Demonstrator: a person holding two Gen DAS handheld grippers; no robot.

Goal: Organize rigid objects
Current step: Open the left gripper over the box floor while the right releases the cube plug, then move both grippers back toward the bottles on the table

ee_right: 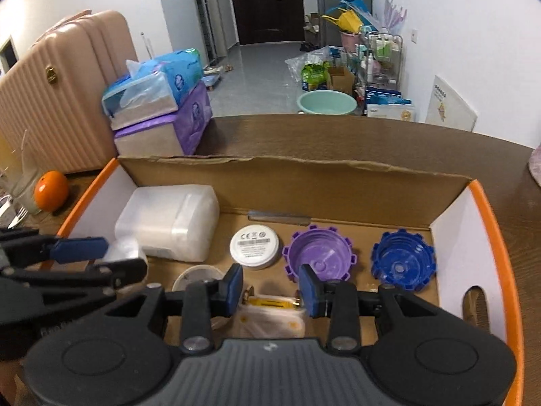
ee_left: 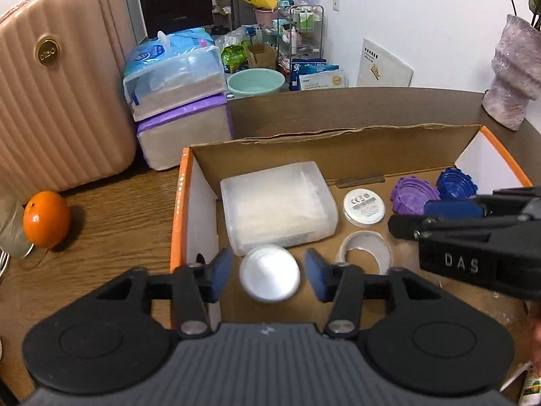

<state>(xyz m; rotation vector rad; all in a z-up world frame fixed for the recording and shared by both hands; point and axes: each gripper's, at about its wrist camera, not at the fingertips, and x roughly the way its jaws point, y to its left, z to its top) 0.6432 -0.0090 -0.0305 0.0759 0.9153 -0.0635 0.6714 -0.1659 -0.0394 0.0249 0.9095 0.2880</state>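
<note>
An orange-rimmed cardboard box (ee_left: 184, 203) (ee_right: 497, 233) holds a frosted plastic case (ee_left: 277, 208) (ee_right: 169, 221), a white round puck (ee_left: 364, 207) (ee_right: 254, 246), a purple gear-shaped lid (ee_left: 410, 195) (ee_right: 318, 253), a blue gear-shaped lid (ee_left: 454, 182) (ee_right: 402, 260) and a tape roll (ee_left: 367, 248) (ee_right: 199, 275). My left gripper (ee_left: 268, 275) is open over the box's left front; a blurred silver round lid (ee_left: 269, 273) is between its pads, untouched. My right gripper (ee_right: 270, 291) is open above a yellow-and-white packet (ee_right: 270, 318).
An orange (ee_left: 45, 220) (ee_right: 50, 191) lies on the wooden table (ee_left: 111, 230) left of the box. A pink suitcase (ee_left: 57, 94) and stacked tissue packs (ee_left: 179, 101) stand behind. A grey-pink vase (ee_left: 514, 71) stands at the far right.
</note>
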